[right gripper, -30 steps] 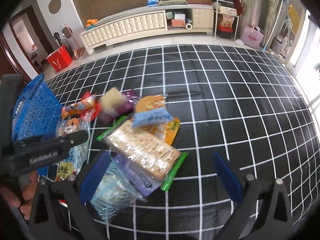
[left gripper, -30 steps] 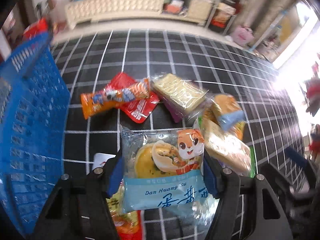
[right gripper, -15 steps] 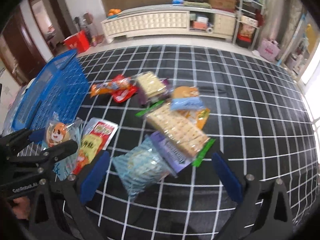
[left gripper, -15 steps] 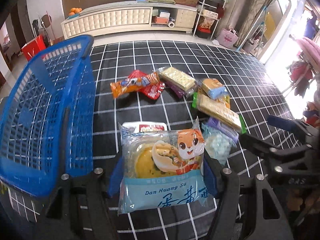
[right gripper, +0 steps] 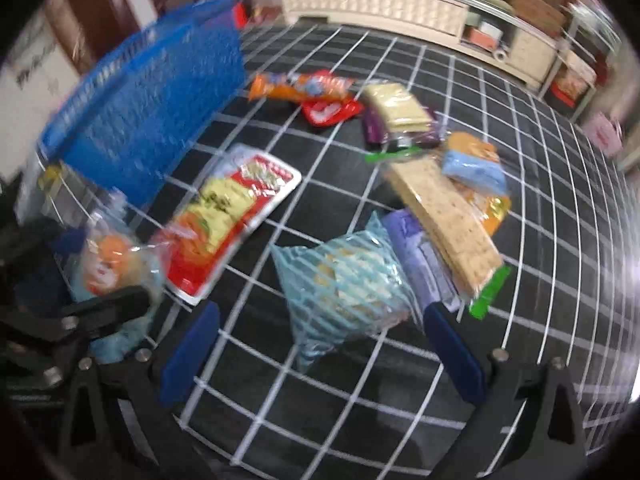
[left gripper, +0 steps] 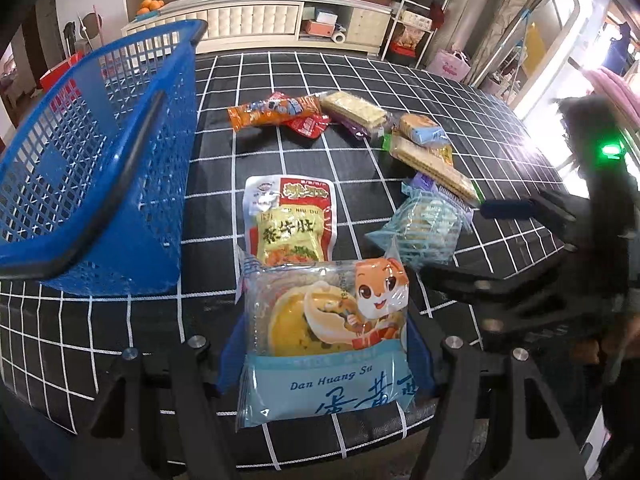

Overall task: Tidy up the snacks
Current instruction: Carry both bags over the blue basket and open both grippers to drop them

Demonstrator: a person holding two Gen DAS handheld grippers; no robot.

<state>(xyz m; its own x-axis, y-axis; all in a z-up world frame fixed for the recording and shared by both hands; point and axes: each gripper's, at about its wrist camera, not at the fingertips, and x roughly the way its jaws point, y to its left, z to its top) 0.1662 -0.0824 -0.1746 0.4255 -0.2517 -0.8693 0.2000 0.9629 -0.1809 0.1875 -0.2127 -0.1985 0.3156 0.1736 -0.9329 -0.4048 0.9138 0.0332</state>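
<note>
My left gripper (left gripper: 326, 354) is shut on a clear and light-blue egg-yolk pastry pack (left gripper: 326, 336) with a cartoon squirrel, held above the near edge of the black checked tablecloth (left gripper: 280, 160). A blue mesh basket (left gripper: 92, 152) stands just to its left. My right gripper (right gripper: 320, 344) is open, its blue pads on either side of a teal-striped snack bag (right gripper: 348, 276) on the cloth. The left gripper with the pastry pack (right gripper: 108, 264) shows at the left of the blurred right wrist view.
On the cloth lie a red and yellow pouch (left gripper: 290, 220), an orange packet (left gripper: 274, 110), a red packet (left gripper: 308, 124), cracker packs (left gripper: 430, 164), a purple pack (right gripper: 424, 256) and a blue-labelled bun (left gripper: 424, 130). A cream cabinet (left gripper: 256, 20) and shelves stand behind.
My left gripper has pulled back toward the near edge with the pastry pack, so the basket and pouch now show ahead. My right gripper has moved down and left around the teal-striped bag.
</note>
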